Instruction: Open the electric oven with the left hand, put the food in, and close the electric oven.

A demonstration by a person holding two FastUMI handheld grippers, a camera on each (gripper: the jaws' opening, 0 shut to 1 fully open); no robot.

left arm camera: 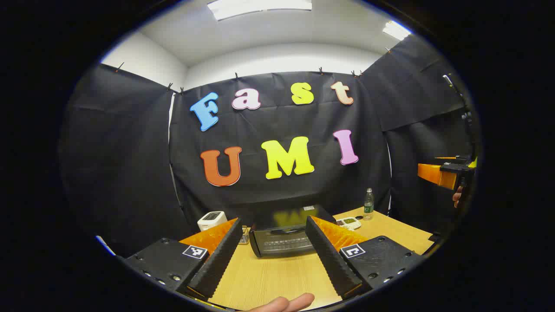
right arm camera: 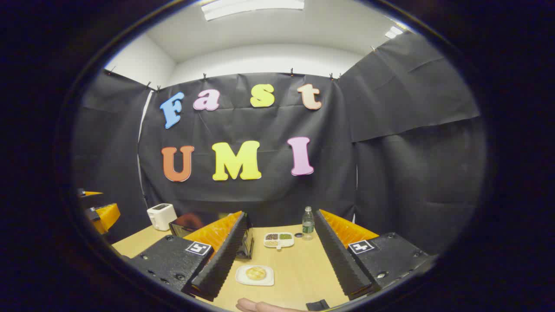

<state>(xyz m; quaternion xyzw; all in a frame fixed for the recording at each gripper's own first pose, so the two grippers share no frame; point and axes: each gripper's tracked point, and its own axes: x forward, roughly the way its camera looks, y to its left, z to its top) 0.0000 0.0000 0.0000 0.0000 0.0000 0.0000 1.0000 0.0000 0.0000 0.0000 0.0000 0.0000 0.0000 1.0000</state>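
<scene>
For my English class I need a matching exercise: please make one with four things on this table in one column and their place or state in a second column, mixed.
Things:
1. electric oven
2. bun
3. bottle
4. toaster

Places or states:
A. on a white square plate
B. upright, near the back wall
C. white, at the table's far left corner
D. dark, door closed

Pairs: 1-D, 2-A, 3-B, 4-C
</scene>
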